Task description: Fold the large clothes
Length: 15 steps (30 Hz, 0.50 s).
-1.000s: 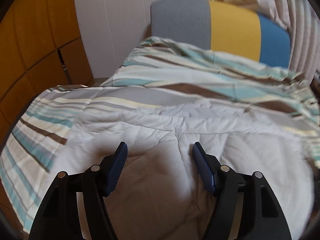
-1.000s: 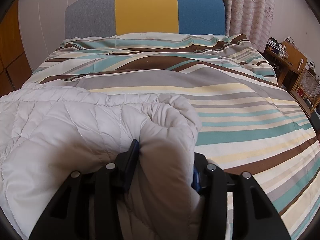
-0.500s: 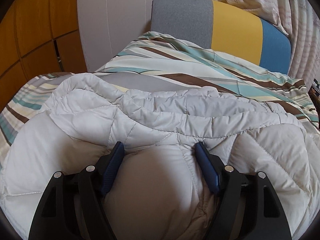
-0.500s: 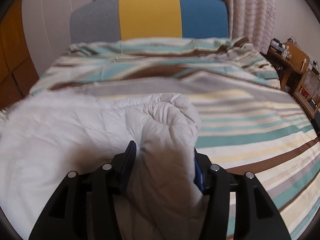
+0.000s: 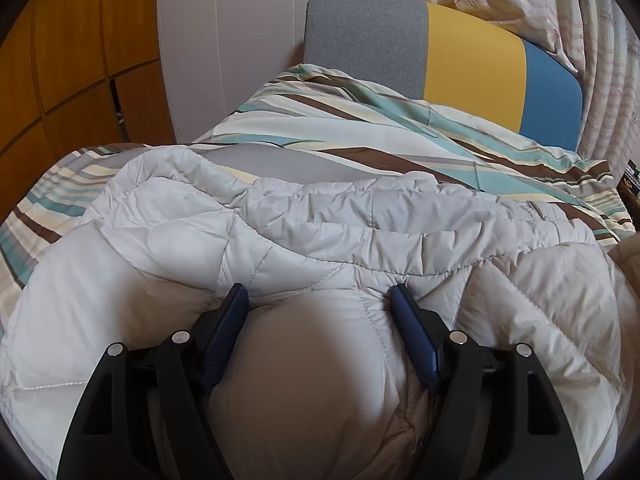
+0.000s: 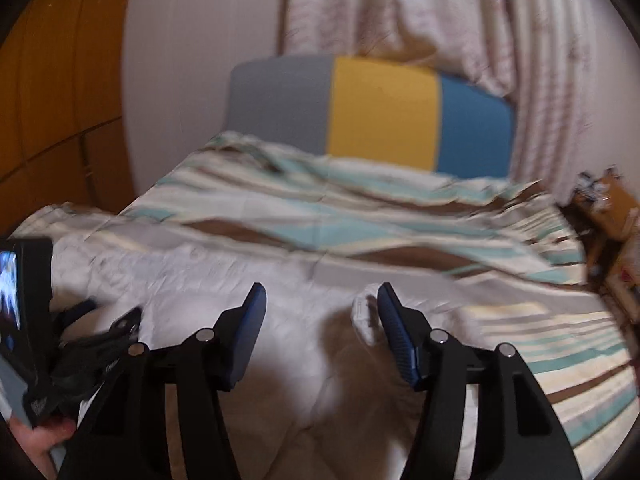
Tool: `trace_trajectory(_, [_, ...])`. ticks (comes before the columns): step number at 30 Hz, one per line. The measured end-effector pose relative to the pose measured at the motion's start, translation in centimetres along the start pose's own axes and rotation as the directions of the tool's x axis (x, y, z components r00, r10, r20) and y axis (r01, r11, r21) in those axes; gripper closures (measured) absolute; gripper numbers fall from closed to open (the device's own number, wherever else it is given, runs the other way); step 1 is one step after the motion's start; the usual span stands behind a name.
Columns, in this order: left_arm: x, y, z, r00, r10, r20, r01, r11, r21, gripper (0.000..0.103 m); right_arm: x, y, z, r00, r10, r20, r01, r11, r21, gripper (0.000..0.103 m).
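While the left gripper (image 5: 318, 294) pinches a bulge of the quilted jacket (image 5: 400, 236) as anchor, the right gripper (image 6: 320, 300) hangs spread — empty, likely repositioning.

A pale grey-white quilted puffer jacket (image 5: 360, 240) lies spread across the near end of the bed (image 5: 360, 128), reaching its left edge and stopping short of the right edge. Its far edge is rumpled into a puffy ridge with diamond stitching showing. A thick bulge of its padding sits between the left claw's (image 5: 318, 304) fingers. In the blurred right view, the jacket (image 6: 192, 280) lies slack below
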State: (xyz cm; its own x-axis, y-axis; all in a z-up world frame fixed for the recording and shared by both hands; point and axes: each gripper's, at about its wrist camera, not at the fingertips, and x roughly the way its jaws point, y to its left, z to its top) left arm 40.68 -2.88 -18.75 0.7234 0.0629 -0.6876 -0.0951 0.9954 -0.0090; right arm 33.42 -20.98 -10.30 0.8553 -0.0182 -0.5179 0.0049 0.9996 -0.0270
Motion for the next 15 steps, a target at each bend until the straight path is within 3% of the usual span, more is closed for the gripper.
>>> trace_trajectory(2, [0.0, 0.0, 0.0, 1.0, 0.009, -0.001, -0.009, 1.0, 0.007, 0.03, -0.7, 0.7, 0.4, 0.996, 0.081, 0.034, -0.082, 0.996, 0.025, 0.046])
trace_trajectory(5, [-0.1, -0.1, 0.0, 1.0, 0.008, -0.001, -0.008, 1.0, 0.004, 0.03, 1.4, 3.0, -0.3, 0.993, 0.115, -0.04, -0.118, 0.992, -0.055, 0.048])
trace_trajectory(9, [-0.1, -0.1, 0.0, 1.0, 0.006, 0.0, -0.006, 1.0, 0.0, 0.03, 6.3, 3.4, -3.3, 0.978, 0.104, -0.178, -0.112, 0.993, -0.035, 0.047])
trace_trajectory(15, [0.1, -0.3, 0.0, 1.0, 0.017, -0.004, -0.017, 1.0, 0.007, 0.03, 8.4, 3.9, -5.3, 0.979, 0.096, -0.18, -0.104, 0.994, -0.037, 0.045])
